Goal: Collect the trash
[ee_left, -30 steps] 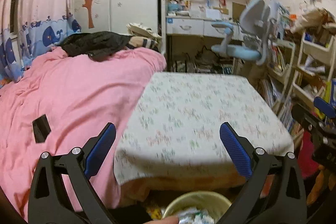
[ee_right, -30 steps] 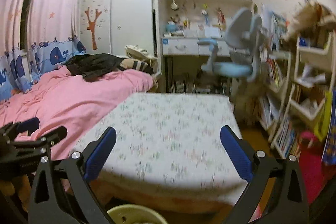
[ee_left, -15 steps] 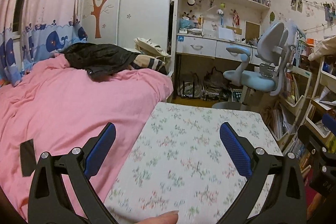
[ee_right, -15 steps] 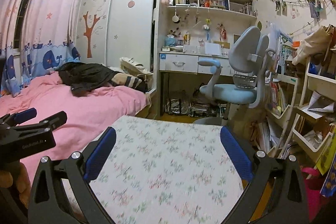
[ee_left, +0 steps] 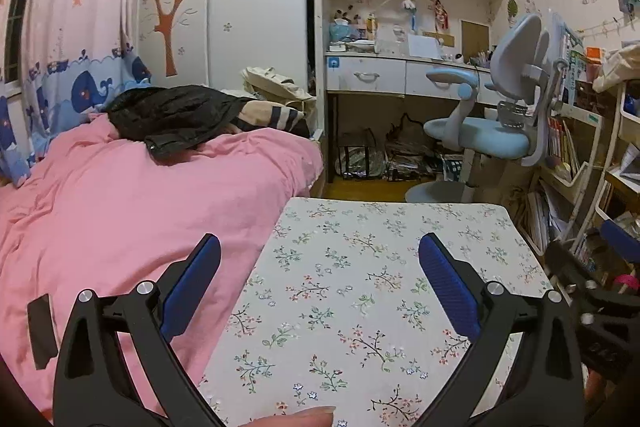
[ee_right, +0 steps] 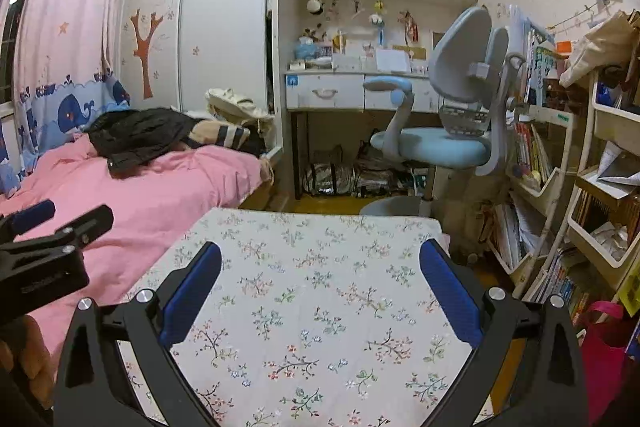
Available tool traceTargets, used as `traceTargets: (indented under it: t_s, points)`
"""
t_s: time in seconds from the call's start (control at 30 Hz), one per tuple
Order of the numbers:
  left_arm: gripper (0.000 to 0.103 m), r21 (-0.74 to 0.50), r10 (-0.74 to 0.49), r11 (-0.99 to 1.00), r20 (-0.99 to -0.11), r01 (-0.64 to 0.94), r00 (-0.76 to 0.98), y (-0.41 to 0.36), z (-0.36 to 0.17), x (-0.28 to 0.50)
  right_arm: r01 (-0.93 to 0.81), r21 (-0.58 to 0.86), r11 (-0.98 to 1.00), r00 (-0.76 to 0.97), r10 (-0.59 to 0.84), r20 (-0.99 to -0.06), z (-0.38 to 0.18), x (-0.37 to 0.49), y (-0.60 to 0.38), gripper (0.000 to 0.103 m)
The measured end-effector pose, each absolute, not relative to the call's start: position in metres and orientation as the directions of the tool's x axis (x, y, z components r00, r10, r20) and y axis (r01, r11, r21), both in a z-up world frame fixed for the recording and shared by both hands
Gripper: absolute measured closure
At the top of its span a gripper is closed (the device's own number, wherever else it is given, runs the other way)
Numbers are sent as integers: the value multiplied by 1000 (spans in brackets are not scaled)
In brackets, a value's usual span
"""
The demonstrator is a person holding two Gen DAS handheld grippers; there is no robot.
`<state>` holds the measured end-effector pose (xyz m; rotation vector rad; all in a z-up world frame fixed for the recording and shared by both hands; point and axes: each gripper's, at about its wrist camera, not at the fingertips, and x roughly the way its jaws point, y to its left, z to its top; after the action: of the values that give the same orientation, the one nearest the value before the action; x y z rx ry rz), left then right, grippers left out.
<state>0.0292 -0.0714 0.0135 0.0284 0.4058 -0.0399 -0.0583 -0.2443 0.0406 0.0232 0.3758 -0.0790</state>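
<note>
No trash and no bin show in either view now. My left gripper (ee_left: 319,259) is open and empty, held above a small table with a floral cloth (ee_left: 360,291). My right gripper (ee_right: 320,263) is open and empty above the same table (ee_right: 320,287). The left gripper also shows at the left edge of the right wrist view (ee_right: 44,227), and the right gripper shows at the right edge of the left wrist view (ee_left: 592,291).
A bed with a pink cover (ee_left: 120,195) lies left of the table, with a black jacket (ee_left: 172,115) on it and a small black object (ee_left: 42,331) near me. A blue desk chair (ee_right: 440,131), a desk (ee_right: 360,91) and bookshelves (ee_right: 568,187) stand beyond and to the right.
Both grippers rose and moved forward over the table. The pale bin with trash at the bottom of both views one second ago has dropped out of sight. Both stay open.
</note>
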Motion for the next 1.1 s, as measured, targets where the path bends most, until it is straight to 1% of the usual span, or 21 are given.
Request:
traceTargets:
  t_s: [0.53,1.1]
  points:
    - [7,2,-51,998,-390,56,919,-68,13,22,90,7,996,926,-81,-368,42,-56,-244,8]
    - [7,7,-51,998,-389,58,920,-64,19,20,105,18,994,913,-89,-398,34,-50,-249,8]
